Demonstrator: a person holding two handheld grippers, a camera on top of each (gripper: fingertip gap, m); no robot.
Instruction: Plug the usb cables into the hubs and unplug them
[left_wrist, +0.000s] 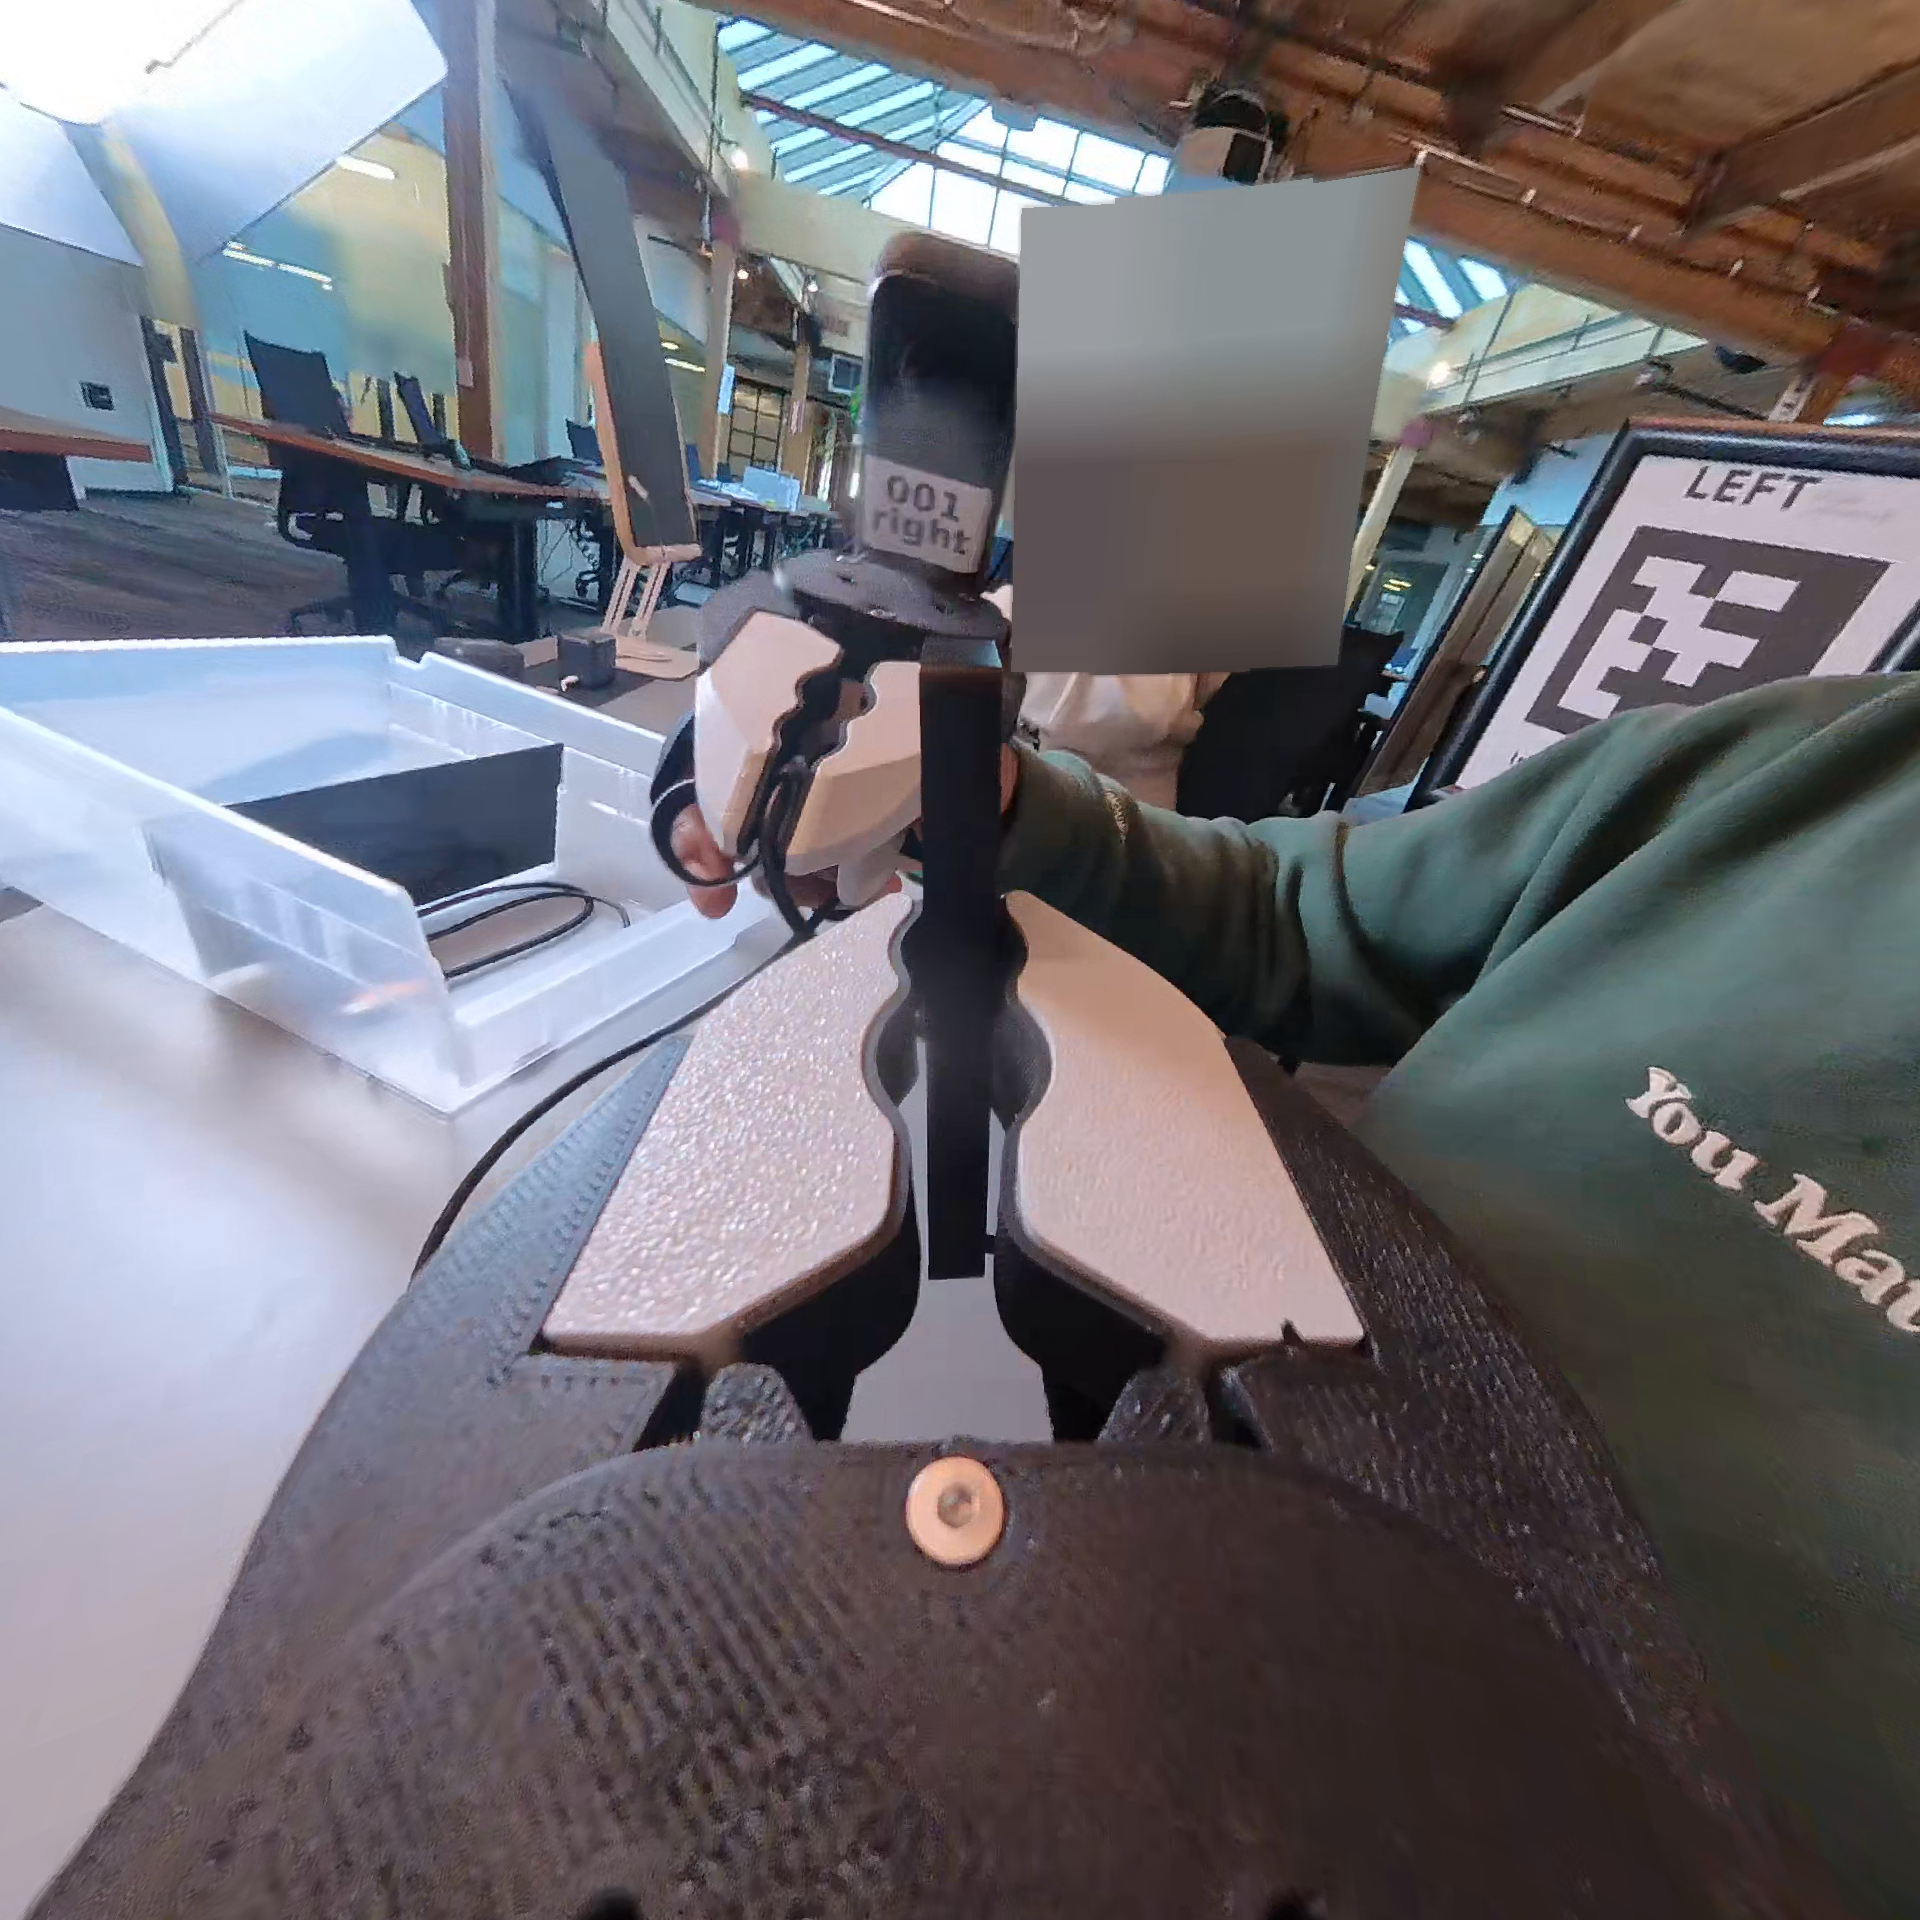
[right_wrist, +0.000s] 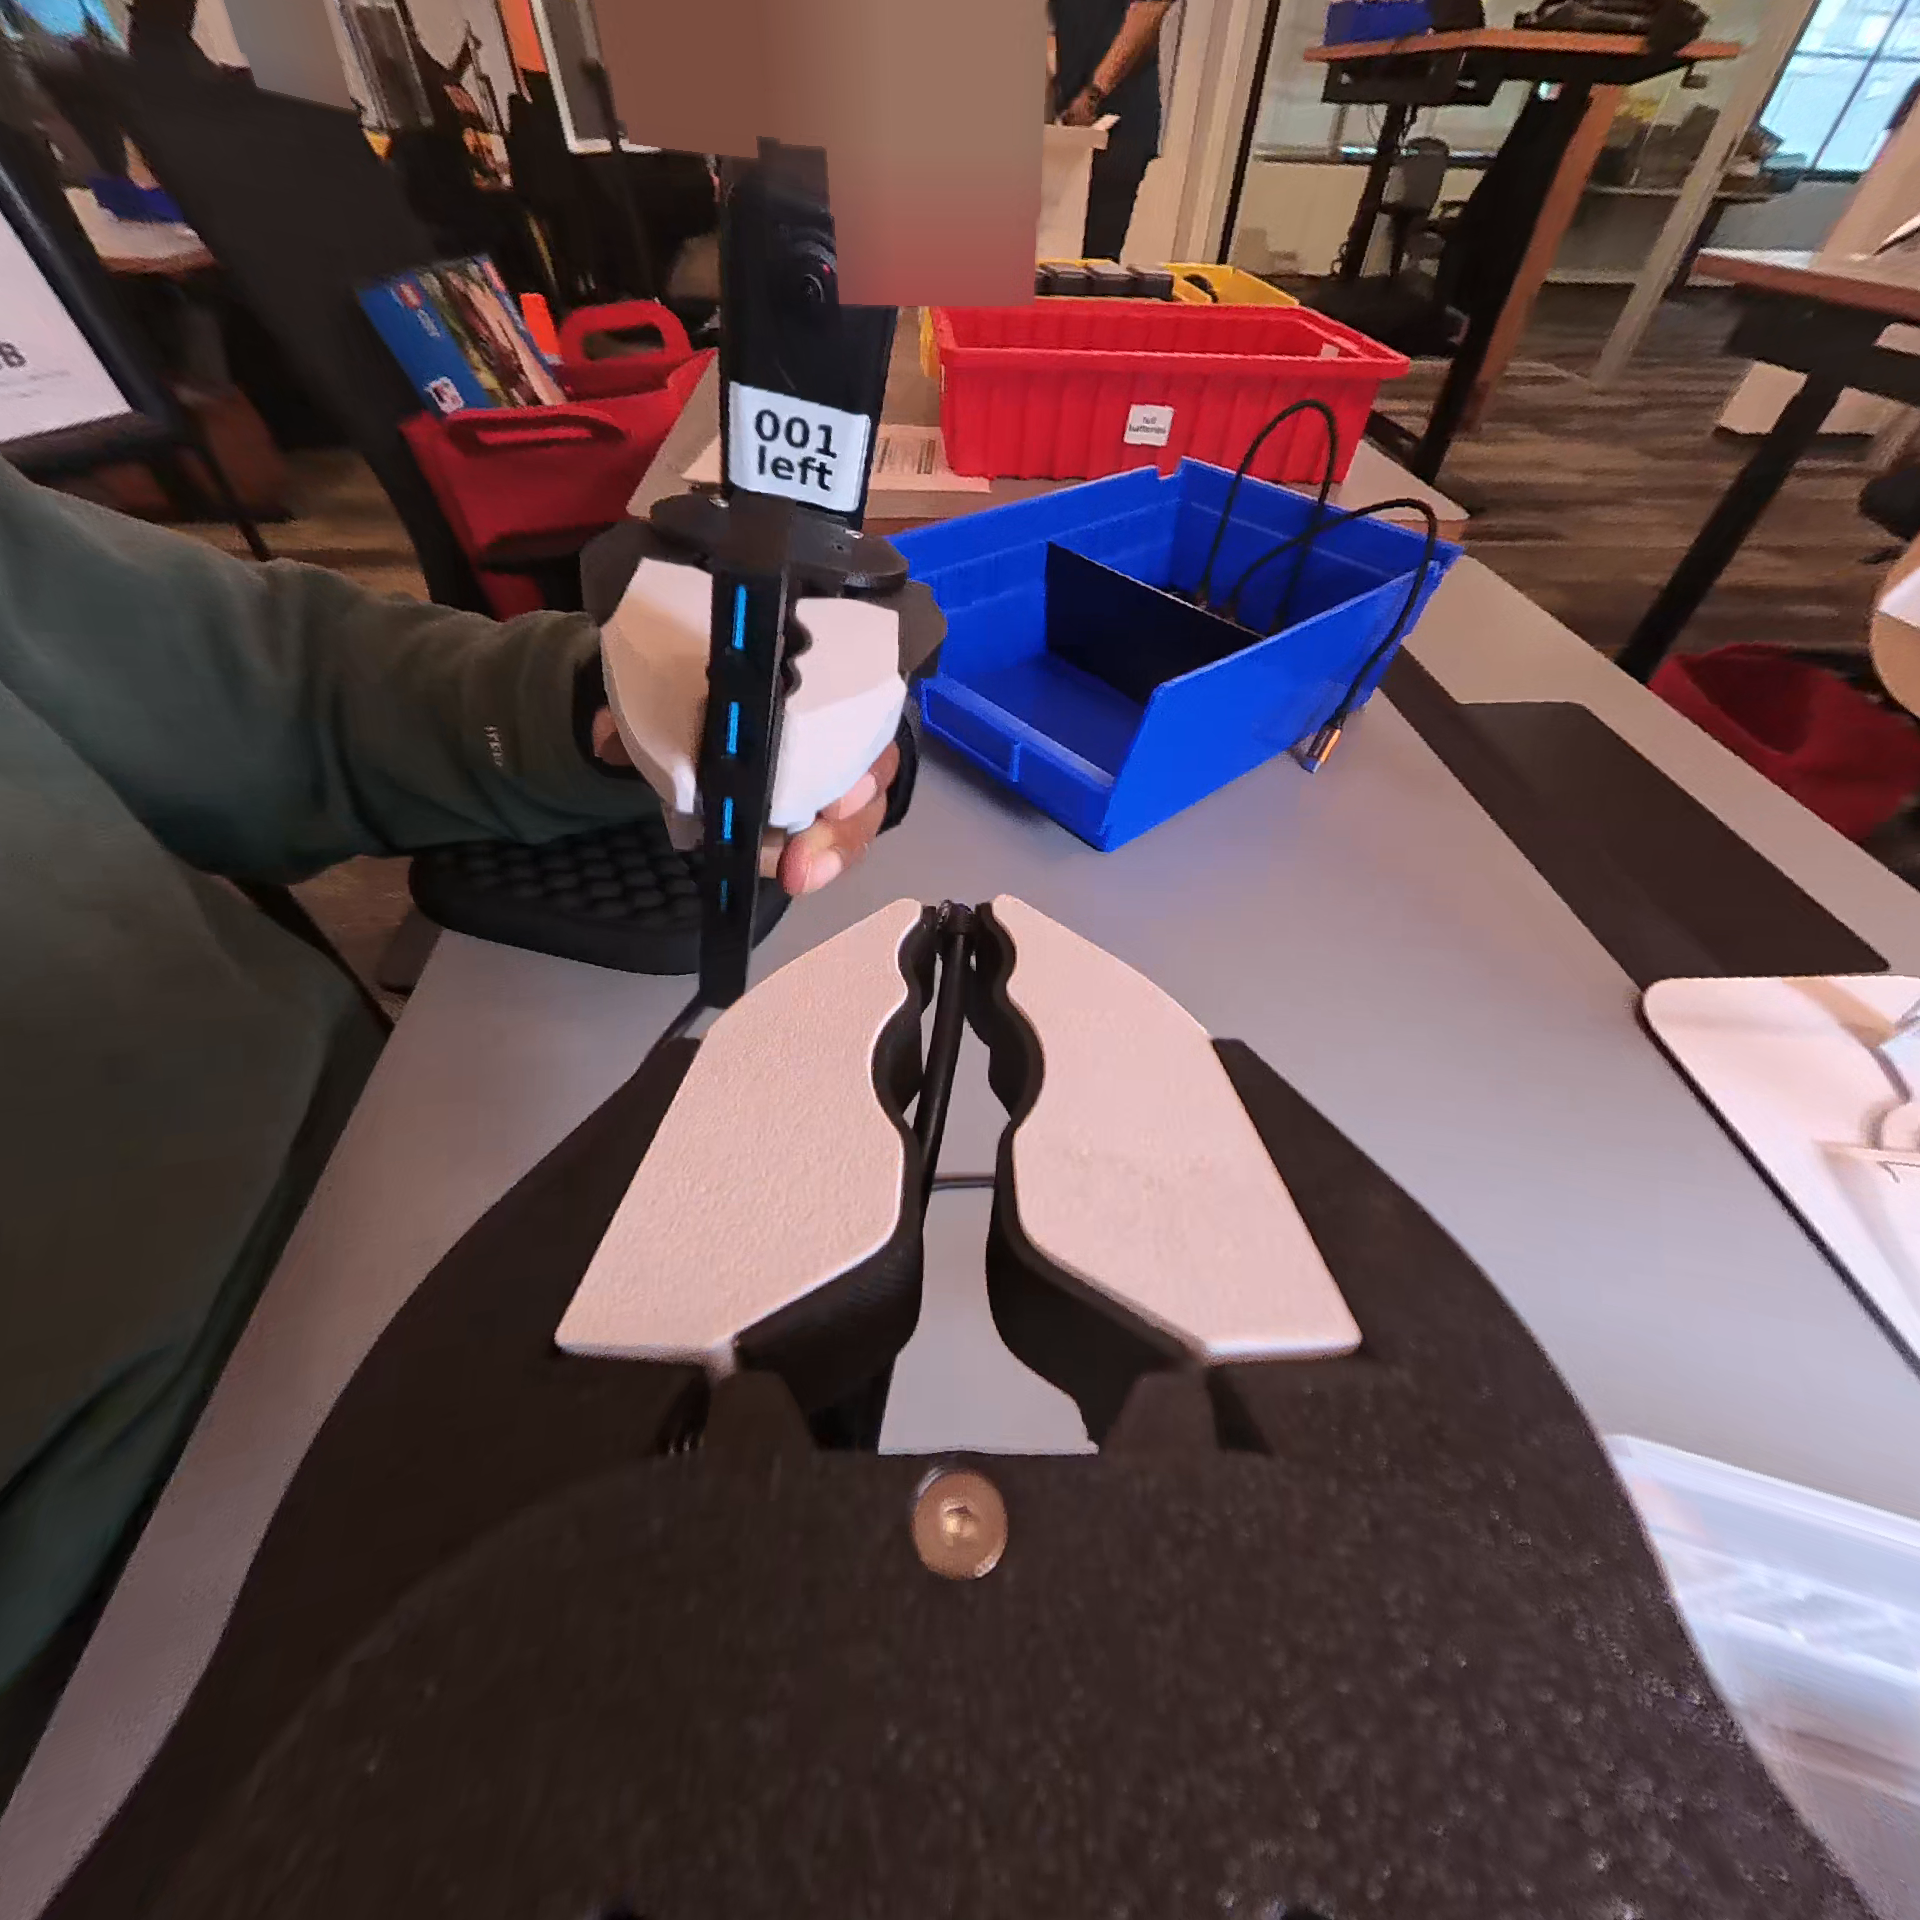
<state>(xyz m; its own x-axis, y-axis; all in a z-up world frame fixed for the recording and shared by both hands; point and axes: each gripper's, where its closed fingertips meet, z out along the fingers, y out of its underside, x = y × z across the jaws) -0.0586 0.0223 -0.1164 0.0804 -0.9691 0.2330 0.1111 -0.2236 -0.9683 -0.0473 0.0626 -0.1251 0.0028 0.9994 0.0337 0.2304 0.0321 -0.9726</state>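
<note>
The left gripper (left_wrist: 956, 935) clenched the upright black hub (left_wrist: 954, 935); the right gripper (right_wrist: 958, 914) gripped a cable (right_wrist: 940, 1049); plugging in hand, apparently; next, align connector with port.

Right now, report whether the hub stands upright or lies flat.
Upright: the black hub stands on end, clamped in the left gripper, lifted clear of the table.

Your left gripper (left_wrist: 956, 925) faces the right one, its white fingers (left_wrist: 758, 1143) closed on a thin black bar standing upright between them. Your right gripper (right_wrist: 956, 914) has its tips pinched together on a thin black cable. Both green sleeves (right_wrist: 312, 717) reach inward above the tabletop.
</note>
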